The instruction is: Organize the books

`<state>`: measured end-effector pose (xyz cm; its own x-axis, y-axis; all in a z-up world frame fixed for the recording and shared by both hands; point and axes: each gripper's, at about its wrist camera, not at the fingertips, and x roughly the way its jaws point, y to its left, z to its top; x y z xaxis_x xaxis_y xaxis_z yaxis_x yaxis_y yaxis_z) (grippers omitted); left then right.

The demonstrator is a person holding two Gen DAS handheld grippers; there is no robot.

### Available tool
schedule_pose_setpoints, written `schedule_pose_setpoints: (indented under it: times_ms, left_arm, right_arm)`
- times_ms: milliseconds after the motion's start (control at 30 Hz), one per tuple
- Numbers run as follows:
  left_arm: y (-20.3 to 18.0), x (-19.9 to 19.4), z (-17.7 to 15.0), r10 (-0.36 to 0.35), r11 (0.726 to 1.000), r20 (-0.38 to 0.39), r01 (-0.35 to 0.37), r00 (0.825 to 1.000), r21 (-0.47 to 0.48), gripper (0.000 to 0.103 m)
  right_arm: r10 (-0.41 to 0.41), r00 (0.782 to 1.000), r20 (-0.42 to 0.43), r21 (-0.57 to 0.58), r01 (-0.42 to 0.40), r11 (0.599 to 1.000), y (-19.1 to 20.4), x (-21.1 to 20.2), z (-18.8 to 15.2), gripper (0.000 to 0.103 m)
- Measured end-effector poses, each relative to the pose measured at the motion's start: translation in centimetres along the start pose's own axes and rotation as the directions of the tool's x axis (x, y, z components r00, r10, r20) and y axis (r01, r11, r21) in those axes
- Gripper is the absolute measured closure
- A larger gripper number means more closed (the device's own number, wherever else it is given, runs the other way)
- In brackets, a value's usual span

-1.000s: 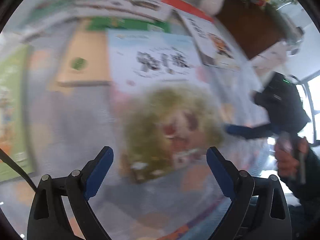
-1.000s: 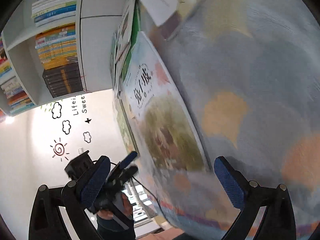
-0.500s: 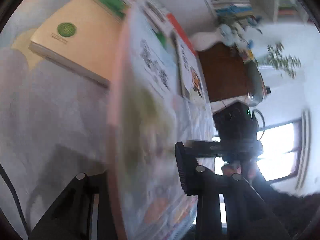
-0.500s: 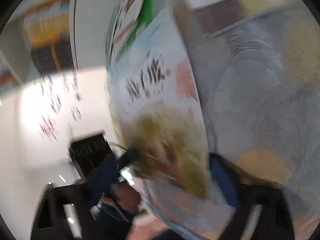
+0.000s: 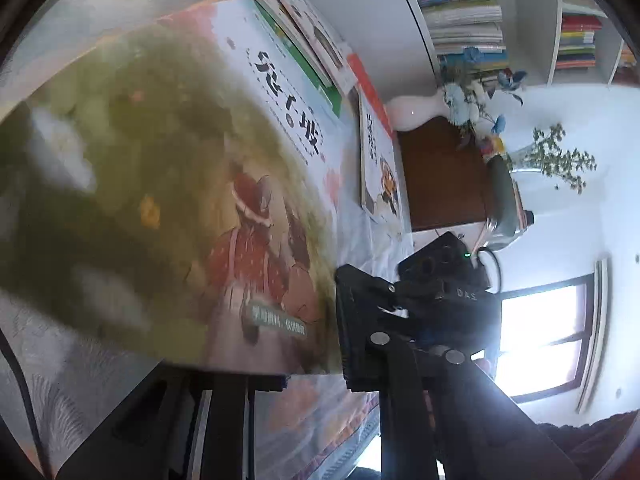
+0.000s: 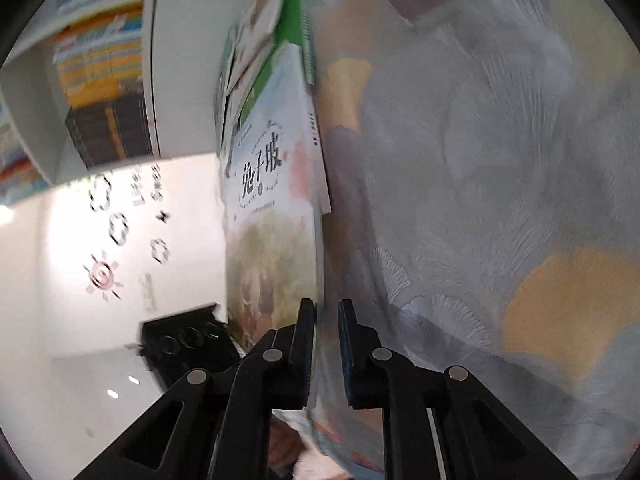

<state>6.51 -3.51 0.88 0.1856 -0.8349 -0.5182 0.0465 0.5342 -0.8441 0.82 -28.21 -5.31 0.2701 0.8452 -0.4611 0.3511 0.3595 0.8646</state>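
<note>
- Both claws have just been closing, and now each one pinches the picture book [image 5: 224,208], which lay flat on the desk a moment ago and now has its near edge lifted.
- Its cover shows a green bush, a small animal in a red dotted dress, and big black letters on pale blue.
- Right gripper [image 6: 325,344] holds the book's near edge; its two dark blue pads sit close together with the thin edge between them.
- Left gripper [image 5: 312,364] holds the same near edge further along; one finger is hidden behind the cover.
- From the left camera, the right gripper's black body shows just beside the book.
- Under the book is a cloth [image 6: 500,168] in grey, blue and orange that covers the desk.
- More books [image 5: 312,40] lie spread along the desk's far edge.
- Behind them, shelves [image 5: 464,4] full of books stand at the wall, with a white vase [image 5: 412,110] of blue flowers nearby.
</note>
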Motion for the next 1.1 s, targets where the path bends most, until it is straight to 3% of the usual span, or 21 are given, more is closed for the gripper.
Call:
schedule_pose_setpoints:
  times_ms: [33, 67, 133, 167, 267, 333, 433, 533, 667, 800, 833, 933, 1033, 1067, 1100]
  left_arm:
    - [-0.1, -0.1, 0.0, -0.011, 1.0, -0.009, 0.011, 1.0, 0.004, 0.089]
    - [-0.3, -0.1, -0.2, -0.047, 0.999, -0.03, 0.048, 0.998, 0.006, 0.089]
    - [-0.7, 0.4, -0.8, -0.115, 0.993, -0.08, 0.116, 0.99, 0.007, 0.089]
    - [-1.2, 0.7, -1.0, -0.114, 0.993, -0.106, 0.117, 0.988, 0.026, 0.089]
    - [-1.9, 1.9, -1.8, -0.05, 0.995, -0.166, 0.063, 0.985, 0.074, 0.089]
    - [-1.5, 2.0, -1.9, -0.062, 0.997, -0.164, 0.07, 0.984, 0.041, 0.088]
    - [-1.0, 0.9, -1.7, -0.095, 0.995, -0.14, 0.096, 0.986, 0.001, 0.086]
    - [-1.2, 0.2, -1.7, 0.002, 0.998, -0.135, 0.007, 0.991, 0.061, 0.079]
    - [0.3, -0.1, -1.4, 0.073, 0.997, -0.141, -0.069, 0.987, 0.031, 0.074]
    - [1.2, 0.3, -1.9, 0.072, 0.997, -0.138, -0.076, 0.988, -0.028, 0.066]
    - [0.9, 0.7, -2.3, 0.066, 0.998, -0.146, -0.069, 0.987, -0.013, 0.066]
    - [-0.7, 3.0, -3.1, 0.094, 0.995, -0.184, -0.088, 0.978, 0.04, 0.066]
    - [-2.2, 4.8, -4.0, 0.139, 0.987, -0.232, -0.115, 0.963, 0.114, 0.066]
    - [-2.3, 4.8, -4.2, 0.149, 0.985, -0.228, -0.123, 0.962, 0.124, 0.066]
    - [-2.4, 4.7, -4.2, 0.151, 0.984, -0.217, -0.126, 0.965, 0.126, 0.066]
  right_arm:
    - [0.012, 1.0, -0.001, 0.022, -0.012, 1.0, -0.5, 0.3, 0.0, 0.082]
    - [0.016, 1.0, 0.002, 0.038, -0.016, 0.999, -0.6, 0.6, 0.0, 0.062]
    - [0.07, 0.997, 0.035, 0.084, -0.073, 0.994, -0.9, 1.1, 0.1, 0.051]
    - [0.112, 0.99, 0.082, 0.11, -0.121, 0.986, -0.7, 0.9, 0.1, 0.046]
    - [0.173, 0.975, 0.14, 0.125, -0.191, 0.974, 0.0, 1.0, 0.3, 0.042]
    - [0.157, 0.981, 0.113, 0.112, -0.17, 0.979, 0.4, 1.4, 0.7, 0.047]
    - [0.144, 0.982, 0.121, 0.107, -0.157, 0.982, 0.3, 1.2, 0.7, 0.075]
    - [0.189, 0.974, 0.123, 0.137, -0.206, 0.969, -1.2, 0.3, 0.5, 0.085]
    - [0.197, 0.97, 0.145, 0.139, -0.217, 0.966, -1.5, 0.3, 0.3, 0.089]
    - [0.24, 0.963, 0.121, 0.197, -0.261, 0.945, -1.9, 0.5, 0.5, 0.089]
    - [0.238, 0.964, 0.116, 0.192, -0.257, 0.947, -1.7, 0.6, 0.6, 0.088]
    - [0.129, 0.986, 0.104, 0.146, -0.144, 0.979, -0.8, 1.3, 0.7, 0.086]
    - [0.115, 0.977, 0.178, 0.115, -0.137, 0.984, 0.0, 1.4, 0.3, 0.085]
    - [0.118, 0.974, 0.192, 0.085, -0.137, 0.987, 0.3, 1.3, 0.2, 0.094]
    - [0.12, 0.969, 0.215, 0.047, -0.133, 0.99, 0.8, 1.0, 0.1, 0.096]
